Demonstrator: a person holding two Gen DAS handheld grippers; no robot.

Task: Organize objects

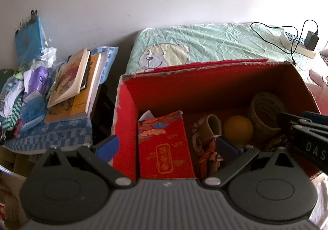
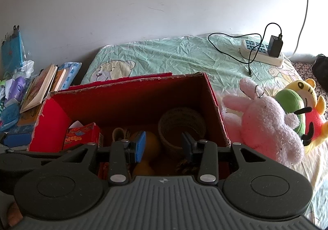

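Green bear sheet point(image 2: 174, 56) fills upper frame. Red cardboard box point(image 2: 127, 94) sits center, holding tape roll point(image 2: 180, 125), red packet point(image 1: 166, 146), yellow ball point(image 1: 237, 128). Pink plush rabbit point(image 2: 264, 121) lies just right of it. My left gripper point(image 1: 167, 149) and right gripper point(image 2: 164, 143) both gape, empty.

Open red box point(image 1: 205, 86) holds red packet point(image 1: 166, 148), orange ball point(image 1: 237, 128), tape roll point(image 1: 264, 113).

Left gripper point(image 1: 168, 148) spread wide, right gripper point(image 2: 164, 144) apparently open — both angled downward.
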